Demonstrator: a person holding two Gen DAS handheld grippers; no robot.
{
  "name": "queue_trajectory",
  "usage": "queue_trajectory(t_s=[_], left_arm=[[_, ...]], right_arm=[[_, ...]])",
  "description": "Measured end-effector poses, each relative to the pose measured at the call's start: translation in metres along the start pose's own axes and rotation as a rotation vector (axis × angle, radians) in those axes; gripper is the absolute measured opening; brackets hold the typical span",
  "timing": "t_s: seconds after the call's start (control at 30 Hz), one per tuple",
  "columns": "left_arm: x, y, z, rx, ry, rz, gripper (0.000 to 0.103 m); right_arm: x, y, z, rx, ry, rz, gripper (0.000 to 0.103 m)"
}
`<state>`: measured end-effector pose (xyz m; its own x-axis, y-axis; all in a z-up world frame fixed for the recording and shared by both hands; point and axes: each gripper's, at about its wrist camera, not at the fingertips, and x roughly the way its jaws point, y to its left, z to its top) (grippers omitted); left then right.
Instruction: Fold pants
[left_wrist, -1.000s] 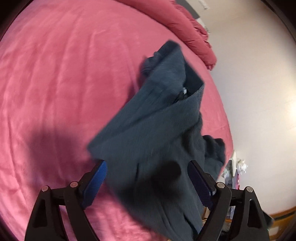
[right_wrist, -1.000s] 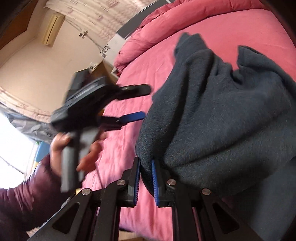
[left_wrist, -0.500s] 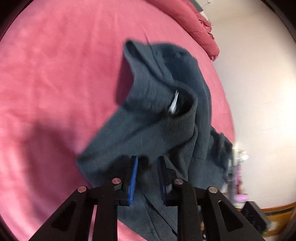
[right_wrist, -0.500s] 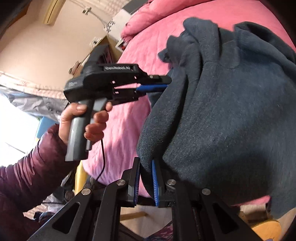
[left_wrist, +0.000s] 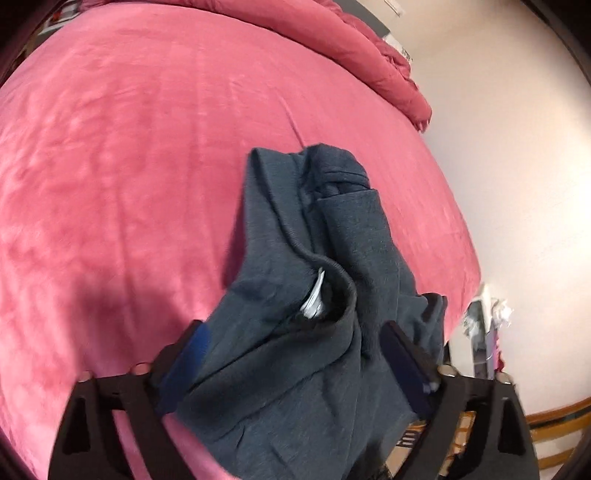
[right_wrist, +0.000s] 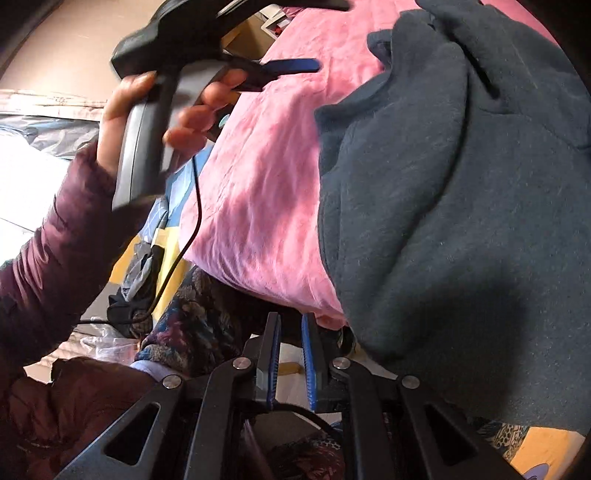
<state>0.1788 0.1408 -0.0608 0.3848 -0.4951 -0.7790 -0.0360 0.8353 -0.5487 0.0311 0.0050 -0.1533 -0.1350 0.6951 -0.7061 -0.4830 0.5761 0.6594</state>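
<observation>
Dark grey-blue pants (left_wrist: 317, 280) lie crumpled on the pink bed (left_wrist: 129, 147), bunched near its right edge with part hanging over the side. A white label shows inside the waistband. My left gripper (left_wrist: 295, 354) is open, its blue pads spread either side of the fabric just above it. In the right wrist view the pants (right_wrist: 461, 206) fill the right side. My right gripper (right_wrist: 291, 332) has its jaws close together and empty, off the bed's edge beside the pants. The left gripper (right_wrist: 295, 33) shows there in a hand, open.
A pink duvet (left_wrist: 351, 48) is piled at the bed's far end. A cream wall (left_wrist: 517, 147) and cluttered shelf (left_wrist: 487, 325) stand right of the bed. A person in a maroon jacket (right_wrist: 55, 258), a cable and floor clutter (right_wrist: 140, 280) lie left of the bed.
My left gripper closed on the pants, then opened wide again. My right gripper let go of the pants edge and drew back off the bed. The pants dropped flatter onto the bed.
</observation>
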Motion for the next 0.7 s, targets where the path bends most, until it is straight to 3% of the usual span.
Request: queue_trajectory(t_s=[0.07, 0.13, 0.2, 0.33, 0.4, 0.43, 0.5, 0.53, 0.6, 0.7], left_arm=[[0.011, -0.006, 0.007, 0.015, -0.002, 0.015, 0.103], [0.022, -0.009, 0.016, 0.036, 0.004, 0.039, 0.103], [0.032, -0.008, 0.024, 0.033, 0.003, 0.076, 0.103], [0.048, 0.005, 0.032, -0.056, 0.059, 0.024, 0.097], [0.054, 0.009, 0.033, -0.084, 0.066, 0.04, 0.069], [0.055, 0.01, 0.032, -0.074, 0.06, 0.057, 0.064], [0.058, 0.009, 0.03, -0.025, 0.063, 0.058, 0.046], [0.056, 0.011, 0.028, -0.024, 0.053, 0.044, 0.044], [0.049, 0.015, 0.026, -0.02, 0.028, 0.048, 0.024], [0.034, 0.016, 0.022, 0.001, -0.002, 0.034, 0.021]], right_arm=[[-0.006, -0.002, 0.001, 0.016, -0.047, -0.008, 0.019], [-0.02, -0.006, 0.0, 0.051, -0.101, -0.027, 0.037], [-0.046, -0.018, 0.0, 0.091, -0.156, -0.049, 0.039], [-0.107, -0.055, 0.0, 0.235, -0.346, -0.073, 0.047], [-0.141, -0.086, -0.003, 0.386, -0.506, -0.061, 0.061], [-0.155, -0.106, -0.005, 0.478, -0.579, -0.037, 0.068], [-0.173, -0.141, -0.008, 0.637, -0.685, 0.018, 0.07], [-0.178, -0.16, -0.008, 0.711, -0.728, 0.032, 0.07], [-0.18, -0.189, -0.002, 0.811, -0.763, 0.031, 0.07], [-0.175, -0.226, 0.008, 0.944, -0.791, 0.031, 0.07]])
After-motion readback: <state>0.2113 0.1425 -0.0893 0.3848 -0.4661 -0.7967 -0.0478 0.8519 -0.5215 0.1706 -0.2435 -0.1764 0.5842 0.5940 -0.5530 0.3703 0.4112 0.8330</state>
